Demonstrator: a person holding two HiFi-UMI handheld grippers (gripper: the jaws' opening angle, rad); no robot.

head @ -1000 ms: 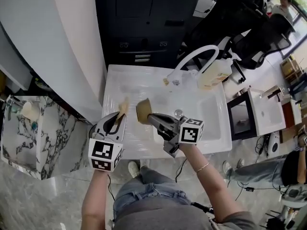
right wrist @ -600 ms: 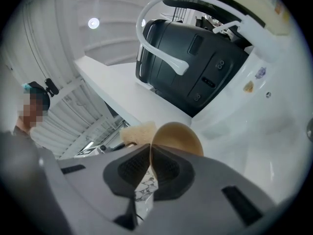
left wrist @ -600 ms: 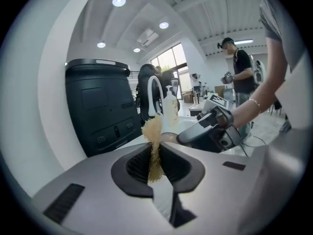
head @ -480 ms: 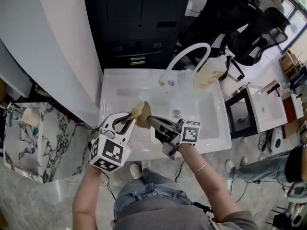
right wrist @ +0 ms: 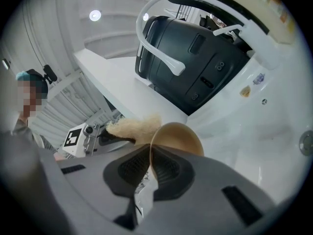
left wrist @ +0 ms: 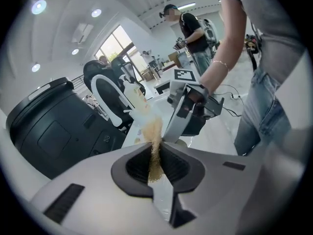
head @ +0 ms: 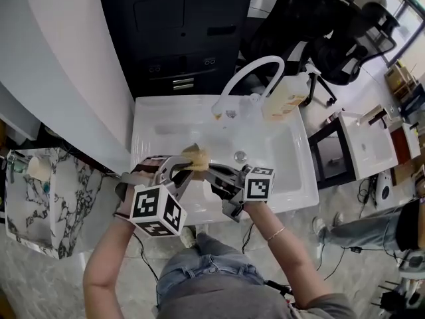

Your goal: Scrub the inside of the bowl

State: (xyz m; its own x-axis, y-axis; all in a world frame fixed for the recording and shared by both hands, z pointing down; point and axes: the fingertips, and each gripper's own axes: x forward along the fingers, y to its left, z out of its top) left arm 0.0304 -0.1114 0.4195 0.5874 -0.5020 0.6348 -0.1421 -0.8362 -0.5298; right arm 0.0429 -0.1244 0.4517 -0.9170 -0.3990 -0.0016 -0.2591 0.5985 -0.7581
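Observation:
A small tan bowl (right wrist: 177, 138) is held tilted over the white sink (head: 282, 153), and my right gripper (right wrist: 150, 153) is shut on its rim. A tan fibrous scrub pad (head: 194, 154) is pinched in my left gripper (head: 182, 169), which is shut on it. In the left gripper view the pad (left wrist: 155, 148) shows edge-on between the jaws. In the right gripper view the pad (right wrist: 133, 128) lies against the bowl's left rim; whether it reaches inside I cannot tell. In the head view the pad and both grippers hide most of the bowl. My right gripper (head: 208, 172) meets the left one over the sink's front left part.
A white arched faucet (head: 247, 80) stands at the sink's back edge with a soap bottle (head: 287, 98) to its right. The drain (head: 240, 156) lies mid-basin. A marble counter (head: 46, 198) is at the left, a black cabinet (head: 179, 32) behind. A person (left wrist: 191, 31) stands far off.
My left gripper has swung right with the scrub pad, from apart from the bowl to against its rim. The right gripper has kept the bowl in nearly the same place.

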